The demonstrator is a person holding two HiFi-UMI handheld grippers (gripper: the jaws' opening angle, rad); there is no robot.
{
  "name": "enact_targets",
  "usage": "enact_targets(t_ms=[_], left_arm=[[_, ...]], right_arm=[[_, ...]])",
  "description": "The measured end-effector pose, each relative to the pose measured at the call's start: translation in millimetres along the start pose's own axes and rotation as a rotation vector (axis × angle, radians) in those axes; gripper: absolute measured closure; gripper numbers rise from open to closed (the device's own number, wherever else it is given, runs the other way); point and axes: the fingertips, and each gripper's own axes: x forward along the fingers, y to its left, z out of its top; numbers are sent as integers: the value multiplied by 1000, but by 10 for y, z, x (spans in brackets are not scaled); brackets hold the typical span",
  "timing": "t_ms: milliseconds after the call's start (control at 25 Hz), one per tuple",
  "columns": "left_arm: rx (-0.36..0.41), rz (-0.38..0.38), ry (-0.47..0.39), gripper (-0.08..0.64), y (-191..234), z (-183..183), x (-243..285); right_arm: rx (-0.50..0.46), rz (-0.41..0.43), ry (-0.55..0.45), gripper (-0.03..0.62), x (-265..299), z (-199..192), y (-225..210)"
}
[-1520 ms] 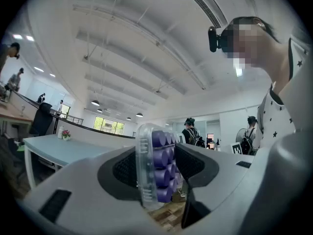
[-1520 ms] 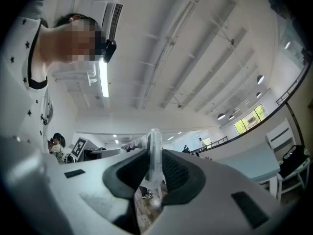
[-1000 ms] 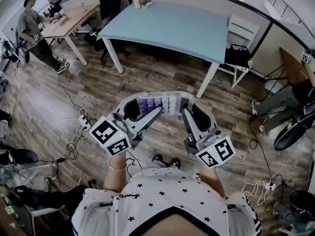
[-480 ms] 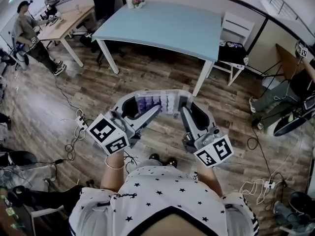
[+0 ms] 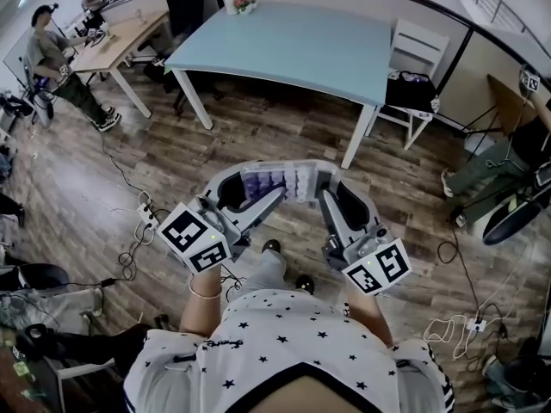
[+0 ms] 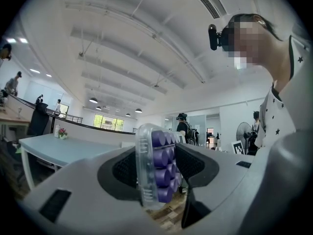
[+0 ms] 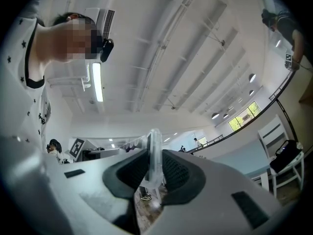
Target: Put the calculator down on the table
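Observation:
A clear-cased calculator [image 5: 277,181] with purple keys hangs in the air above the wooden floor, held at both ends. My left gripper [image 5: 251,186] is shut on its left end, where the keys [image 6: 161,166] show between the dark pads. My right gripper [image 5: 320,186] is shut on its right end, and there the thin clear edge of the calculator [image 7: 154,153] stands upright between the pads. The light blue table [image 5: 293,46] stands ahead at a distance, and the table [image 6: 58,148] shows at the left in the left gripper view.
A white chair [image 5: 415,63] stands at the table's right end, and a small flower pot [image 5: 246,3] sits on its far corner. At a wooden desk [image 5: 112,41] on the far left stand people. Cables and a power strip [image 5: 145,218] lie on the floor at the left.
Both grippers keep the same hold on the calculator. One leg of the person has swung forward under the grippers, and the room has shifted a little in view.

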Motion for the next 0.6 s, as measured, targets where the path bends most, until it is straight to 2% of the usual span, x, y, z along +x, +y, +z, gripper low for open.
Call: enact_targets(t_ms=[600], left_arm=[[-14, -89, -17, 319, 763, 54, 327]], right_arm=[[-51, -79, 21, 506, 630, -109, -398]])
